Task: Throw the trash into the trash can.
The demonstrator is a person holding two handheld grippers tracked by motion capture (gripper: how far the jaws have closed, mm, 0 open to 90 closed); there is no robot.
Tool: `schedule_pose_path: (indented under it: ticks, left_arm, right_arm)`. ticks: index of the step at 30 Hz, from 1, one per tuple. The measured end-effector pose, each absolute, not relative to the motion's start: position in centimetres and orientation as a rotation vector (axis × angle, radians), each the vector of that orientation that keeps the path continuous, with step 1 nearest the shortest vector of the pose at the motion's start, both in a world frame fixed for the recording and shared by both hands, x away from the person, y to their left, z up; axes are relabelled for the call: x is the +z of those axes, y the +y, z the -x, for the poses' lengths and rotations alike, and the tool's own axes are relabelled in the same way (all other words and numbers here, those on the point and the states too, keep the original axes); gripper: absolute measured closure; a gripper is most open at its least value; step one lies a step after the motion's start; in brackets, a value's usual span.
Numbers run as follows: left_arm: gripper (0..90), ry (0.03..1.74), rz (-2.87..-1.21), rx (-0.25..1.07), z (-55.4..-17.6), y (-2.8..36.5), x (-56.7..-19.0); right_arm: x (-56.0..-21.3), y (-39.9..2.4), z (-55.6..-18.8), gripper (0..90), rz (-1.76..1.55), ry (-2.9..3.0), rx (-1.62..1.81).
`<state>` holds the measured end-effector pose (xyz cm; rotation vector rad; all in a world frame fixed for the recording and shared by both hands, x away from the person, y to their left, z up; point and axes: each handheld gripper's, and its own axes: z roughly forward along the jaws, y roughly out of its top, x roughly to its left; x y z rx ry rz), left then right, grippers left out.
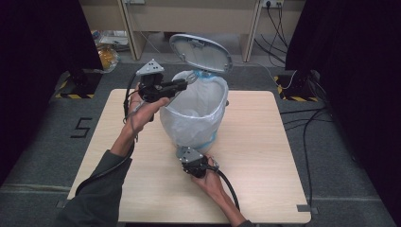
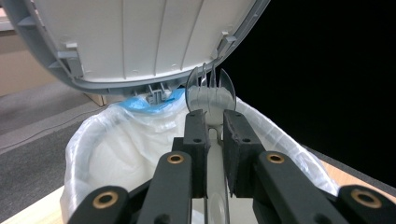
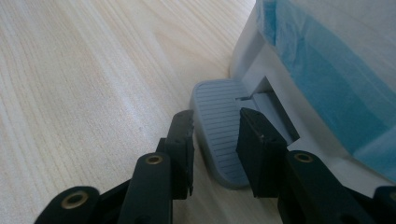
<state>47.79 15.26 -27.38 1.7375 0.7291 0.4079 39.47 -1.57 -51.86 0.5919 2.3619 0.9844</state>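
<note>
- The bin (image 1: 196,113) stands on the table (image 1: 265,142), bag-lined, its lid (image 1: 201,52) tipped up
- The right gripper (image 3: 215,140) sits at the bin's foot; its jaws stand narrowly apart, straddling the grey pedal (image 3: 219,126) and seemingly bearing on it
- The left gripper (image 2: 214,122) is clamped tight on a clear plastic fork (image 2: 211,91), held over the bin's rim under the lid

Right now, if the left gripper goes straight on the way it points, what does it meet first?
Probably the raised lid of the bin: the left gripper, shut on a clear plastic fork, points at the lid's hinge edge. Depth is unclear; the fork tips would touch first.
</note>
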Motion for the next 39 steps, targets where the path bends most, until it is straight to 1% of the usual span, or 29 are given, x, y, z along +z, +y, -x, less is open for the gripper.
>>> schedule_pose_path:
  ticks: [14, 15, 17, 18, 19, 23, 28, 32, 37, 39]
  left_arm:
    - [80.1, 0.768, -1.736, 0.396, -49.3, 14.4, -28.3]
    - [79.1, 0.773, -1.725, 0.401, -49.4, 14.3, -28.5]
    - [72.1, 0.779, -1.718, 0.401, -49.5, 14.3, -28.5]
    - [72.1, 0.801, -1.702, 0.397, -49.6, 14.3, -28.5]
    - [66.9, 0.802, -1.701, 0.397, -49.7, 14.4, -28.5]
    - [59.8, 0.807, -1.704, 0.390, -49.5, 14.7, -28.5]
    - [55.6, 0.803, -1.715, 0.385, -49.0, 14.9, -28.3]
    - [50.6, 0.797, -1.741, 0.382, -48.5, 15.1, -28.1]
    - [47.7, 0.789, -1.753, 0.378, -48.0, 15.5, -27.8]
    - [43.0, 0.791, -1.760, 0.374, -47.7, 15.6, -27.7]
  right_arm:
    - [-51.8, -1.6, -39.5, 65.7, -0.586, 2.361, 0.979]
    - [-51.8, -1.6, -39.4, 65.6, -0.584, 2.361, 0.977]
    - [-51.8, -1.5, -39.4, 65.6, -0.583, 2.360, 0.976]
    - [-51.8, -1.5, -39.4, 65.6, -0.584, 2.361, 0.976]
    - [-51.8, -1.5, -39.4, 65.6, -0.584, 2.361, 0.976]
    - [-51.8, -1.6, -39.5, 65.4, -0.584, 2.362, 0.983]
    - [-51.8, -1.6, -39.5, 65.3, -0.586, 2.364, 0.984]
    - [-51.8, -1.6, -39.5, 64.9, -0.585, 2.364, 0.982]
    - [-51.8, -1.6, -39.5, 64.9, -0.586, 2.364, 0.983]
    - [-51.9, -1.6, -39.5, 64.9, -0.590, 2.367, 0.986]
